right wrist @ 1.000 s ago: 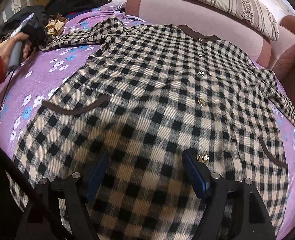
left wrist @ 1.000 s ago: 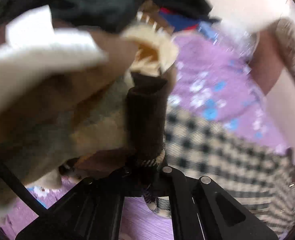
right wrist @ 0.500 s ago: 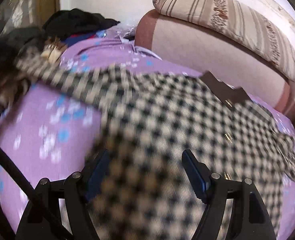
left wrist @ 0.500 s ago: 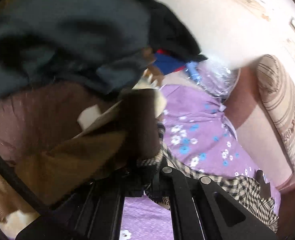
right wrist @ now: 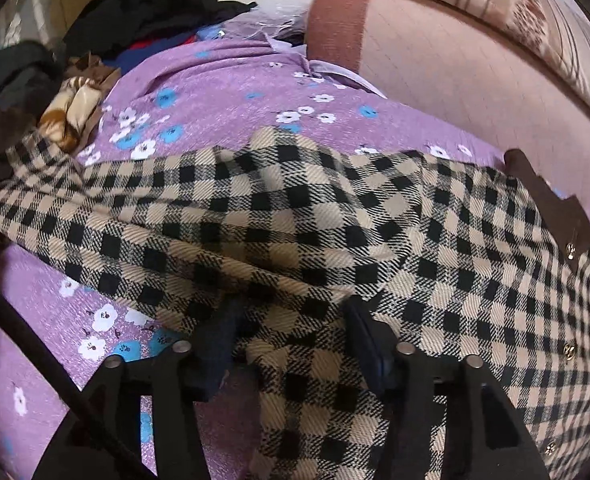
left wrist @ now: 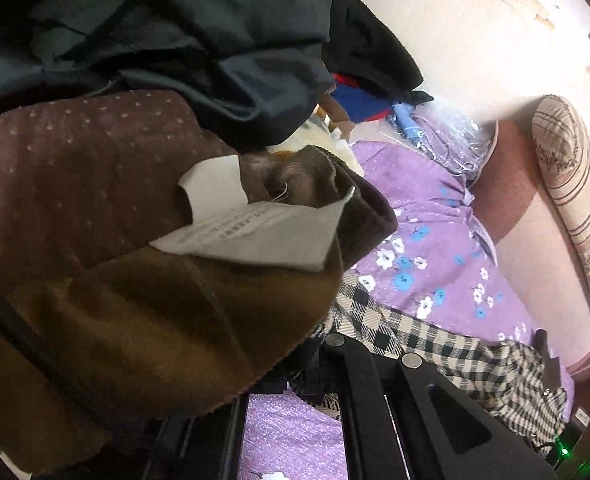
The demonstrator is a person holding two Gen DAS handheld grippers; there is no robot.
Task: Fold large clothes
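A beige-and-black checked coat [right wrist: 435, 240] lies spread on the purple flowered bedsheet [right wrist: 231, 92], its brown collar [right wrist: 551, 208] at the right. One sleeve [right wrist: 107, 200] stretches out to the left. My right gripper [right wrist: 291, 324] hovers low over the place where sleeve and body meet. Its jaws are closing with a raised fold of checked cloth between them, and gaps still show beside the pads [right wrist: 361, 332]. My left gripper [left wrist: 315, 356] is shut on the sleeve end [left wrist: 379, 332], right against a heap of clothes; the dark brown cuff [left wrist: 367, 220] stands above it.
A heap of clothes [left wrist: 95, 184] in brown, ochre and dark grey, with a white label [left wrist: 263, 236], fills the left side. Black and blue garments [right wrist: 151, 12] lie at the back. A pink padded backrest [right wrist: 455, 64] and a striped pillow [left wrist: 575, 200] border the bed.
The right gripper swept left across the coat from its front to the base of the sleeve, and its jaws narrowed. The left gripper, still clamped on the sleeve end, shifted slightly toward the clothes heap.
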